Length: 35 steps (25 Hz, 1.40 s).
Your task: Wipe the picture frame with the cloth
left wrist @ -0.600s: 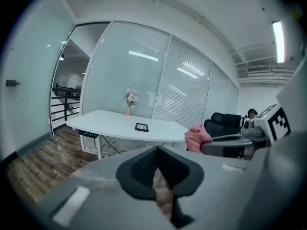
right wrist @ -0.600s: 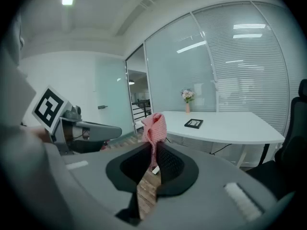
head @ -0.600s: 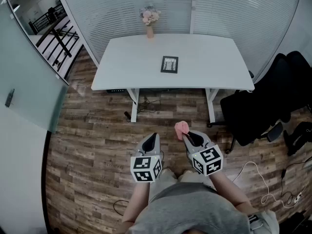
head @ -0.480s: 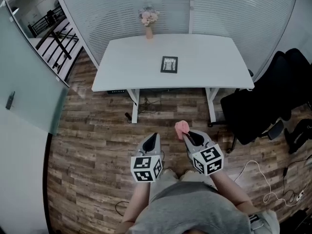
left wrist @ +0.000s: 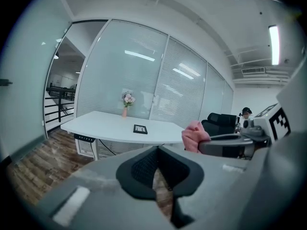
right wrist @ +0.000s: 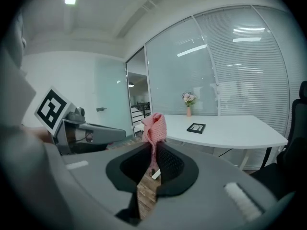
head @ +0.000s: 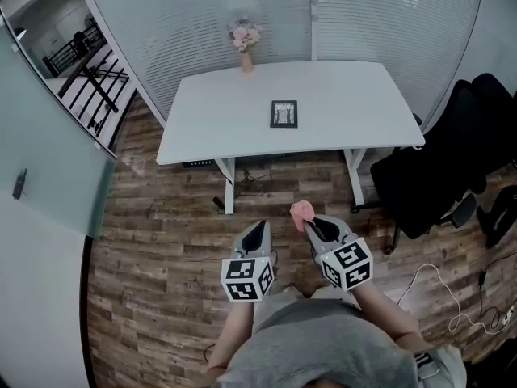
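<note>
A small black picture frame lies flat near the middle of the white table, far ahead of me; it also shows in the left gripper view and the right gripper view. My right gripper is shut on a pink cloth, which sticks up from its tips. My left gripper is beside it, shut with nothing in it. Both hang over the wooden floor, well short of the table. The pink cloth also appears at the right of the left gripper view.
A vase of flowers stands at the table's far edge. Black office chairs sit to the right of the table. Cables lie on the floor at lower right. Glass walls with blinds stand behind the table and at the left.
The view has shifted slightly and the table sits a little lower in the head view. Both grippers keep their pose, the cloth still held.
</note>
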Motion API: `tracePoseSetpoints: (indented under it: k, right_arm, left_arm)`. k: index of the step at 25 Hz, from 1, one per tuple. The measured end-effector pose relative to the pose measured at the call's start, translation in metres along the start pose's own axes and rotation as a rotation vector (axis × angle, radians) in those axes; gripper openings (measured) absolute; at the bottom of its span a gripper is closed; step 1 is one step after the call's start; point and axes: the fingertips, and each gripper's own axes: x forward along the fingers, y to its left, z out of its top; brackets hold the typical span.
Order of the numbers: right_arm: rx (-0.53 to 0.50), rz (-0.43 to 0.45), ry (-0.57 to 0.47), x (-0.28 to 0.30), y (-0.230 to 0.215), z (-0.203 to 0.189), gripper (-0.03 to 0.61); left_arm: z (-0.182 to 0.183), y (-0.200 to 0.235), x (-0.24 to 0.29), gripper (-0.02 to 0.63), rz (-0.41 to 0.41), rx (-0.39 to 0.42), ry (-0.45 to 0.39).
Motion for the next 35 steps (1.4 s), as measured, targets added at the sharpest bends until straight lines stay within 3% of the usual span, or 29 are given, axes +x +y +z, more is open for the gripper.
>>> tracePoseSetpoints:
  k: [18, 35]
  right_arm:
    - [0.051, -0.034, -0.018, 0.072, -0.035, 0.028, 0.041]
    - [0.031, 0.007, -0.026, 0.208, -0.171, 0.094, 0.041]
  left_arm:
    - [0.026, 0.052, 0.062, 0.002, -0.011, -0.023, 0.019]
    - [0.082, 0.108, 0.225, 0.002, 0.009, -0.051, 0.038]
